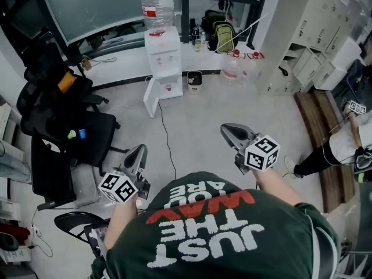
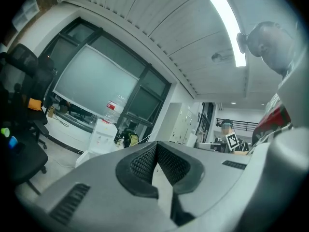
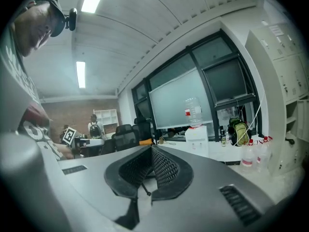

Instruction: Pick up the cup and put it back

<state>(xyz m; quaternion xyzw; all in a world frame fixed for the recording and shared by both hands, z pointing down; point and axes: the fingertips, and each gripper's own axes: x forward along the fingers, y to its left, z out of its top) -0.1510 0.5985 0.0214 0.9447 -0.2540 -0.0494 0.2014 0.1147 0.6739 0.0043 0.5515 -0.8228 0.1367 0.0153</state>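
Observation:
I cannot make out a cup in any view. My left gripper (image 1: 139,150) is held low at the left, in front of the person's green T-shirt, pointing out over the grey floor. Its jaws meet at the tip with nothing between them (image 2: 156,144). My right gripper (image 1: 226,130) is held a little higher at the right and points toward the water dispenser (image 1: 162,63). It is shut and empty too (image 3: 152,148). The dispenser stands well beyond both grippers, white with a clear bottle on top.
Black office chairs (image 1: 64,127) stand at the left, one with small blue (image 1: 82,133) and green items on its seat. A small bin (image 1: 195,80) and a backpack (image 1: 224,35) are near the dispenser. White lockers (image 1: 325,34) line the right. Another person (image 1: 343,147) stands at the right edge.

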